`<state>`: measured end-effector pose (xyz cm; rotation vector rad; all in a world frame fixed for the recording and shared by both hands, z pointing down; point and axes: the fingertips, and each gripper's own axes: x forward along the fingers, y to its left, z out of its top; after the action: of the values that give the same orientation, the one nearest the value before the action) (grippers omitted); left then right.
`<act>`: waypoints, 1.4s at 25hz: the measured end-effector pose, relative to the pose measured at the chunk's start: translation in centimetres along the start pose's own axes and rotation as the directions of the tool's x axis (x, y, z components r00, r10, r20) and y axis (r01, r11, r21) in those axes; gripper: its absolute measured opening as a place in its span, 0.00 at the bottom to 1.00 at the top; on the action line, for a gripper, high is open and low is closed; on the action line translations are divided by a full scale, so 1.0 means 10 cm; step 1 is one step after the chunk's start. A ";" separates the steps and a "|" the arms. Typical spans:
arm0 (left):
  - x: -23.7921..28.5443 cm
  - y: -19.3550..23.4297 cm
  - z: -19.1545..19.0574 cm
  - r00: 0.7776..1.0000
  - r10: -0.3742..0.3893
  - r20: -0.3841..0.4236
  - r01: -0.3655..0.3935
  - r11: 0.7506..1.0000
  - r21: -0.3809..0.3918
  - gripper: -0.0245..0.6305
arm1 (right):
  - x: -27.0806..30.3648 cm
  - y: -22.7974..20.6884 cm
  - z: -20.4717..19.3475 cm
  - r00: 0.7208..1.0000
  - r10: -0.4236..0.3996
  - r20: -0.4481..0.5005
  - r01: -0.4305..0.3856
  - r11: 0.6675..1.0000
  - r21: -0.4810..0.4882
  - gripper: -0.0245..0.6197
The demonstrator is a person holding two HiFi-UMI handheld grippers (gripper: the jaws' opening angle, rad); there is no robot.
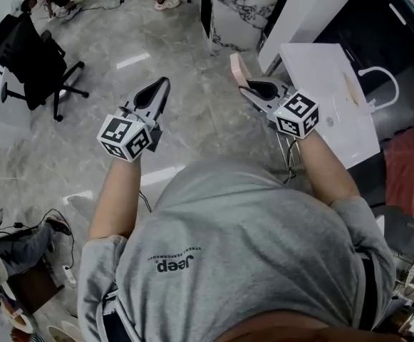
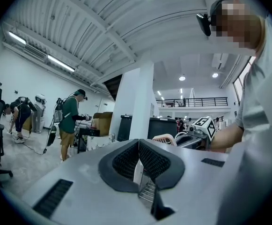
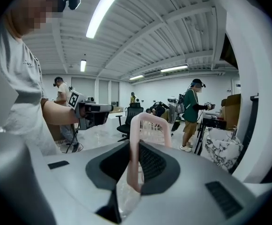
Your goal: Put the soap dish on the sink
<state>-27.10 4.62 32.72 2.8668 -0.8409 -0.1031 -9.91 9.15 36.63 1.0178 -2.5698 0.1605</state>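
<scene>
One pale pink, slatted plastic soap dish (image 3: 135,142), two tongs, one white rectangular sink (image 1: 325,84). The right tongs (image 3: 135,154) clamp the dish by its rim, on edge, rounded corners poking past the tips, in the air beside the sink. The left tongs (image 2: 138,147) are pressed together, empty.

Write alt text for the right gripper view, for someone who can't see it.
The right gripper is clamped on a pale pink plastic soap dish, which stands on edge between its jaws. Beyond it are the left gripper at left and a person in a green shirt at right.
</scene>
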 end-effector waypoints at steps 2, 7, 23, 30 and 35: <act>0.16 0.17 -0.01 1.000 -0.007 -0.011 0.007 1.000 -0.003 0.06 | 0.12 -0.19 -0.01 1.000 -0.005 -0.006 0.005 1.000 0.009 0.21; 0.68 0.54 -0.07 0.999 0.003 -0.032 -0.003 1.000 0.003 0.06 | 0.38 -0.79 0.02 1.000 0.009 0.006 -0.009 1.000 0.010 0.21; 2.34 1.41 -0.07 0.975 0.219 -0.025 -0.219 0.976 -0.006 0.06 | 1.14 -2.65 0.20 0.971 0.239 0.021 -0.234 0.964 -0.125 0.21; 2.43 1.79 -0.02 0.985 0.168 -0.034 -0.168 0.986 -0.012 0.06 | 1.46 -2.72 0.32 0.979 0.203 0.024 -0.200 0.975 -0.096 0.21; 2.82 1.89 -0.09 0.994 0.087 -0.060 -0.088 0.996 -0.021 0.06 | 1.49 -3.05 0.27 0.993 0.118 -0.003 -0.118 0.990 -0.076 0.21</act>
<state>-13.35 -26.30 36.02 2.7912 -0.9455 -0.0187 0.06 -23.35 38.88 0.8395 -2.6171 0.0912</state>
